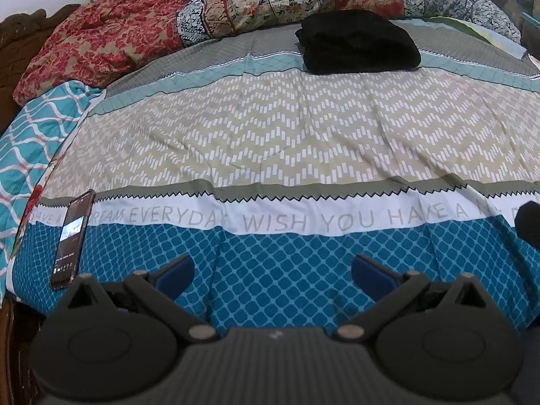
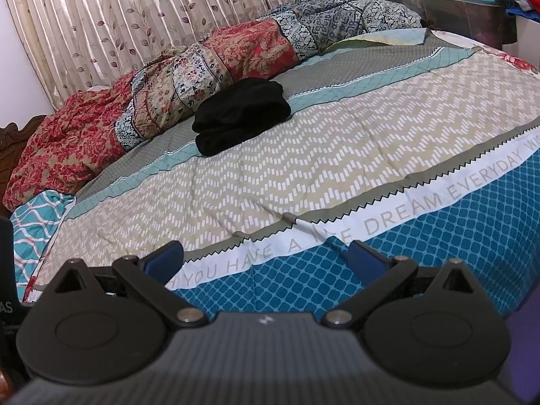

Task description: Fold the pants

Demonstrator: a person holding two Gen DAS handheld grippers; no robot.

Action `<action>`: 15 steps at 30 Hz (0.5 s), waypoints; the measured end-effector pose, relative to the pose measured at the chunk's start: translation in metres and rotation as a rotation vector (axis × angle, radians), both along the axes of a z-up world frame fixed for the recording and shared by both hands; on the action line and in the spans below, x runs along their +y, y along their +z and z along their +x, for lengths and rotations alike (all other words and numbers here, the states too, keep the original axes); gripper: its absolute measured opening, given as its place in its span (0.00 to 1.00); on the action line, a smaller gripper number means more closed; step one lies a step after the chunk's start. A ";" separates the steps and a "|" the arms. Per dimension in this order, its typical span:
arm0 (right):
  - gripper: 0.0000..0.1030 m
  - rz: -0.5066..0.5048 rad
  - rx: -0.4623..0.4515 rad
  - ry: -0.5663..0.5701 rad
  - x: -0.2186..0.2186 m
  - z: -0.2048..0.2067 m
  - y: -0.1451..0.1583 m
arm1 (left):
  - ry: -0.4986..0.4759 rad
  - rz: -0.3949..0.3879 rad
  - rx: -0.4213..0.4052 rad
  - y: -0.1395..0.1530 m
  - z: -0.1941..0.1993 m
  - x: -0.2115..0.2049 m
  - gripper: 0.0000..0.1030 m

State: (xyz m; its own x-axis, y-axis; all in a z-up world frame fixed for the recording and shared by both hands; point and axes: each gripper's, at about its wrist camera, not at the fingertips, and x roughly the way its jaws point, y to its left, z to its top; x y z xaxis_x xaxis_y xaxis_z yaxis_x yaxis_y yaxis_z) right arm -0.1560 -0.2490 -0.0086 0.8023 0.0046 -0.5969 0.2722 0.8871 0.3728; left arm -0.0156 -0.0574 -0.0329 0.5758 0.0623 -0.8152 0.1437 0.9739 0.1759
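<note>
Black pants (image 1: 358, 43) lie folded in a compact bundle on the far part of the bed, on the grey and teal stripes; they also show in the right wrist view (image 2: 241, 114). My left gripper (image 1: 272, 270) is open and empty, low over the blue near edge of the bedspread, far from the pants. My right gripper (image 2: 265, 258) is open and empty, over the white lettered stripe near the bed's front edge, also far from the pants.
A phone (image 1: 72, 239) lies on the bedspread at the near left. A crumpled red and patterned quilt (image 1: 189, 17) lies along the far side, also in the right wrist view (image 2: 202, 67). A curtain (image 2: 135, 17) hangs behind. Storage boxes (image 2: 472, 3) stand at far right.
</note>
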 end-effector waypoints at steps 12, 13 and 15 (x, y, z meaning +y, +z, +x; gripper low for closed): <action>1.00 -0.004 -0.006 0.001 0.001 0.001 0.001 | 0.006 0.001 0.082 -0.008 0.004 0.001 1.00; 1.00 -0.005 -0.006 0.001 0.001 0.001 0.001 | 0.004 0.001 0.082 -0.008 0.003 0.001 1.00; 1.00 -0.005 -0.006 0.001 0.001 0.001 0.002 | 0.002 -0.003 0.083 -0.008 0.003 0.000 1.00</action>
State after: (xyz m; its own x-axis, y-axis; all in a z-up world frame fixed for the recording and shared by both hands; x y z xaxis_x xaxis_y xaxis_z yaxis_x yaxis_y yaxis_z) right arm -0.1550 -0.2476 -0.0068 0.8058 0.0026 -0.5922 0.2687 0.8895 0.3695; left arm -0.0129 -0.0574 -0.0411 0.5065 0.0614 -0.8601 0.1554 0.9746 0.1611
